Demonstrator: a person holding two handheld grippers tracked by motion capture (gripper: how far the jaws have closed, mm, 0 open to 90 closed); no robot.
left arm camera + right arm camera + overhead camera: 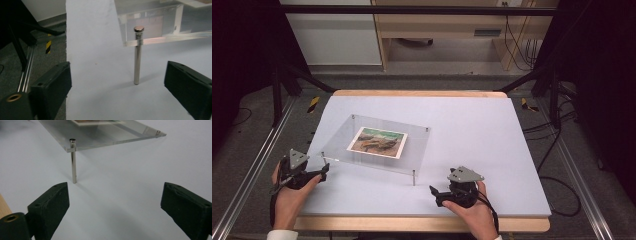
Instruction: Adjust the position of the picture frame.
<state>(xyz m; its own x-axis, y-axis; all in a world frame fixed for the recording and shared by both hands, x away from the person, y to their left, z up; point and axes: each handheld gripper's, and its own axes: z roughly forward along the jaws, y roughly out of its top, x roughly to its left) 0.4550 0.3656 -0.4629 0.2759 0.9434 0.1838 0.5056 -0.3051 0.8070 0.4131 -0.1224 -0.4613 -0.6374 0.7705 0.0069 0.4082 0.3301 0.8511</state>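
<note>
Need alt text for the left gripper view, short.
A slim metal post stands upright on the pale table surface, carrying a corner of a clear acrylic plate. The left gripper has its two black jaws wide open short of the post, empty.

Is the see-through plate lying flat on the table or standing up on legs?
On legs. The plate is held above the table by thin metal posts at its corners, with a gap underneath.
</note>
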